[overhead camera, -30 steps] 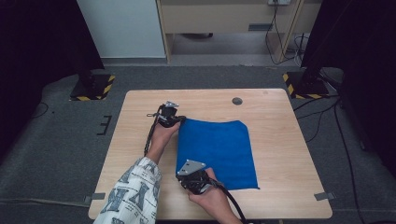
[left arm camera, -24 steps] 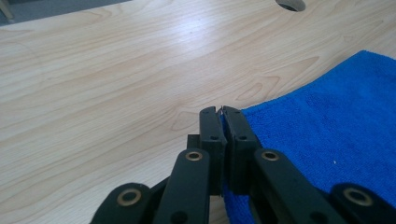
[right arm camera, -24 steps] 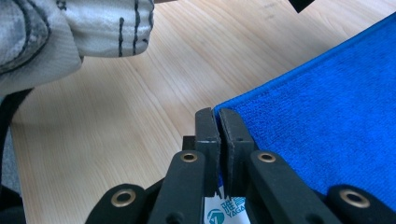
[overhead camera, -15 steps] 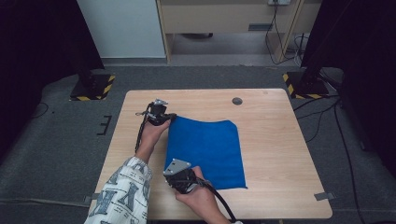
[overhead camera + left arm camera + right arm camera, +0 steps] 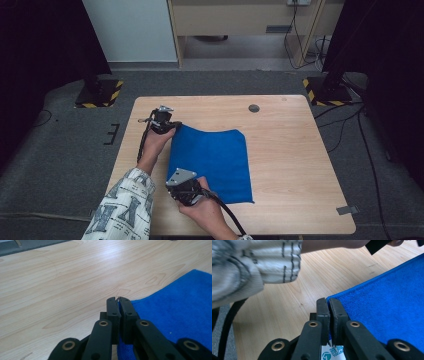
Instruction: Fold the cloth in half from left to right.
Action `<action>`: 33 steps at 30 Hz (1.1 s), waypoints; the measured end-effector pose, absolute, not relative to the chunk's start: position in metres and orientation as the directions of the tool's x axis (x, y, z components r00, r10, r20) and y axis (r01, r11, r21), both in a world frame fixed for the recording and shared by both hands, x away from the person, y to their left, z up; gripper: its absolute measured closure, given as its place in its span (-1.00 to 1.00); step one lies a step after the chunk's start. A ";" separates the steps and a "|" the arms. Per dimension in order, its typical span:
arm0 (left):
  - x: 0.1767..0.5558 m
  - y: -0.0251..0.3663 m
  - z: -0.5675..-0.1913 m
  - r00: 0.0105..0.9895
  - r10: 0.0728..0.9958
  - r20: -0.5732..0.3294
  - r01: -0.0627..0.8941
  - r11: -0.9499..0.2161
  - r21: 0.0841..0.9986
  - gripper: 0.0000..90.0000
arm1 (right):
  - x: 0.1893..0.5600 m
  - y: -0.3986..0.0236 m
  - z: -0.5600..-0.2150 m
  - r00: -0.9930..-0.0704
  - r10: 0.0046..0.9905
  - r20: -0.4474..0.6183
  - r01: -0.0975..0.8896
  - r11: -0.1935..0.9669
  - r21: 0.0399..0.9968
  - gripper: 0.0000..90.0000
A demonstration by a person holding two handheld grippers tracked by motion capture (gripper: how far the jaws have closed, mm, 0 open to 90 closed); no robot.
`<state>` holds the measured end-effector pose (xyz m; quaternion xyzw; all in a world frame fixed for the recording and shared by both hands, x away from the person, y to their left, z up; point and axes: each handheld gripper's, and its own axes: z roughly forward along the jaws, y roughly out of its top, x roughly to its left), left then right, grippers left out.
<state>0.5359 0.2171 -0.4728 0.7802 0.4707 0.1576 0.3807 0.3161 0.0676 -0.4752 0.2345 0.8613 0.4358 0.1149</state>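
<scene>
A blue cloth (image 5: 215,160) lies flat on the wooden table (image 5: 290,150), left of centre. My left gripper (image 5: 174,127) is at the cloth's far left corner, shut on its edge; in the left gripper view the jaws (image 5: 118,300) are pressed together with blue cloth (image 5: 175,315) pinched between them. My right gripper (image 5: 176,182) is at the near left corner. In the right gripper view its closed jaws (image 5: 328,302) clamp the cloth's corner (image 5: 387,305), and a white label (image 5: 332,352) pokes out below.
A small dark round disc (image 5: 254,108) sits in the tabletop near the far edge. Bare wood lies right of the cloth. Black stands with striped bases (image 5: 97,95) (image 5: 325,92) flank the table on the floor. A patterned sleeve (image 5: 122,210) crosses the table's near left.
Both grippers have moved left across the table, still shut on the cloth's left corners, and the cloth has slid left with them.
</scene>
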 end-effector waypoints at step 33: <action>0.548 0.099 -0.491 0.568 0.811 -0.142 0.606 -0.294 0.739 0.93 | 0.312 -0.052 -0.493 -0.808 0.589 0.020 0.379 0.494 0.783 0.93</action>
